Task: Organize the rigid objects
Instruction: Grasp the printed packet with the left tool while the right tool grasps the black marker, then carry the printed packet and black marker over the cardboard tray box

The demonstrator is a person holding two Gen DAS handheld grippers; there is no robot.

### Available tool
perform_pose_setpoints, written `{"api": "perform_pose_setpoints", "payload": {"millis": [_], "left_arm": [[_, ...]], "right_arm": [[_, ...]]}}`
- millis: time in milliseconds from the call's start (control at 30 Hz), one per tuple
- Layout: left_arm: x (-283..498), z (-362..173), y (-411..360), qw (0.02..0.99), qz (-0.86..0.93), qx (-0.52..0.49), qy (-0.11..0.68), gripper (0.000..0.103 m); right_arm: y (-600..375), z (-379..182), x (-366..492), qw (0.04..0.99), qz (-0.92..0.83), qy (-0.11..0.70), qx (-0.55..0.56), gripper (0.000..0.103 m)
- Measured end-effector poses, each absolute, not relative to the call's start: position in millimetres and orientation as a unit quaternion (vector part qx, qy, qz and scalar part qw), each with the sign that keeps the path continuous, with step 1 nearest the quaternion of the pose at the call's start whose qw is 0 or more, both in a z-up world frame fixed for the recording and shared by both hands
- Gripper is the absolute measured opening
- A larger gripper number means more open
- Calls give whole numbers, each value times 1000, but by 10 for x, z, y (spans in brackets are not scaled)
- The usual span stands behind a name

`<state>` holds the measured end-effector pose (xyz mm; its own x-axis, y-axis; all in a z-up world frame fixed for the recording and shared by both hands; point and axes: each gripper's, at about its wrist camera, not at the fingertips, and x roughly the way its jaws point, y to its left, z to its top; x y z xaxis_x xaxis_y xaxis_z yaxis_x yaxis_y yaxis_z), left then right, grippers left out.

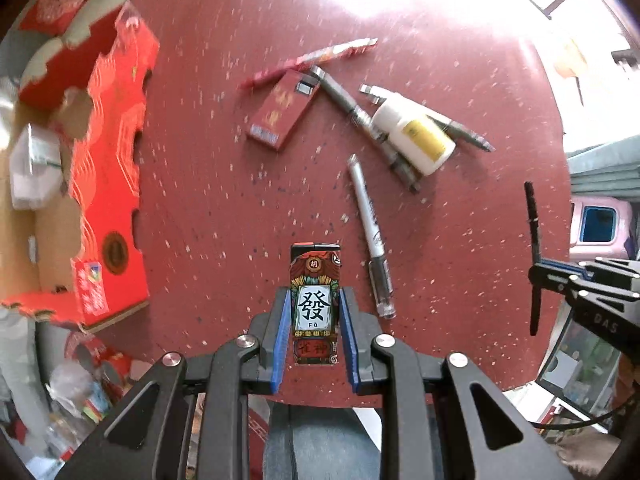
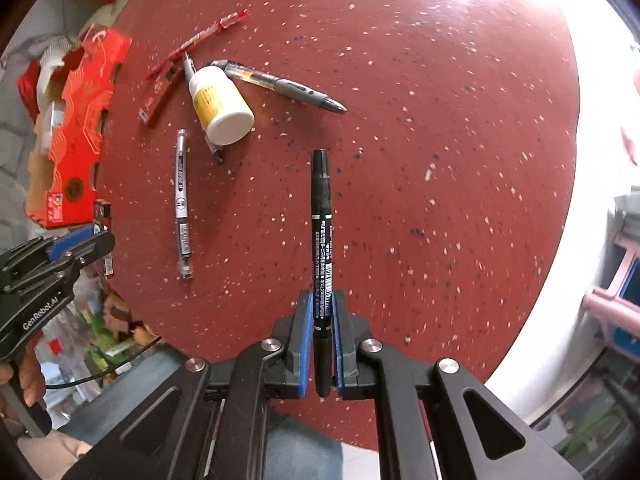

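My left gripper (image 1: 315,296) is shut on a small patterned box (image 1: 315,276) with a large Chinese character, held above the red round table (image 1: 208,208). My right gripper (image 2: 322,300) is shut on a black marker (image 2: 321,216) that points forward over the table; the marker also shows in the left wrist view (image 1: 533,256). On the table lie a white bottle (image 2: 220,104), a silver pen (image 2: 182,200), a grey pen (image 2: 288,88), a red flat box (image 1: 282,110) and a red pen (image 2: 200,40).
An open red cardboard box (image 1: 108,184) stands at the table's left edge with white items (image 1: 32,168) inside. Clutter lies on the floor below the left side. A pink stool (image 2: 616,300) stands to the right of the table.
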<state>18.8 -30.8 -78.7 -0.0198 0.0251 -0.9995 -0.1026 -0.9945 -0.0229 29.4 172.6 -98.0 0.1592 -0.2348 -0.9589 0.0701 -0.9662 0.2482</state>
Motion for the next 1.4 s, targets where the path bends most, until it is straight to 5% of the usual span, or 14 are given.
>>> {"api": "perform_pose_setpoints", "payload": {"millis": [800,1400], "left_arm": [[-591,-90,-1177,99,766,-634,29,26],[-540,-101,-2749,-55,785,-611,-91,26]], "right_arm": [[999,-346,-322,96,-704,-90,698,10],[-825,65,-885,215,-706,56,672,10]]}}
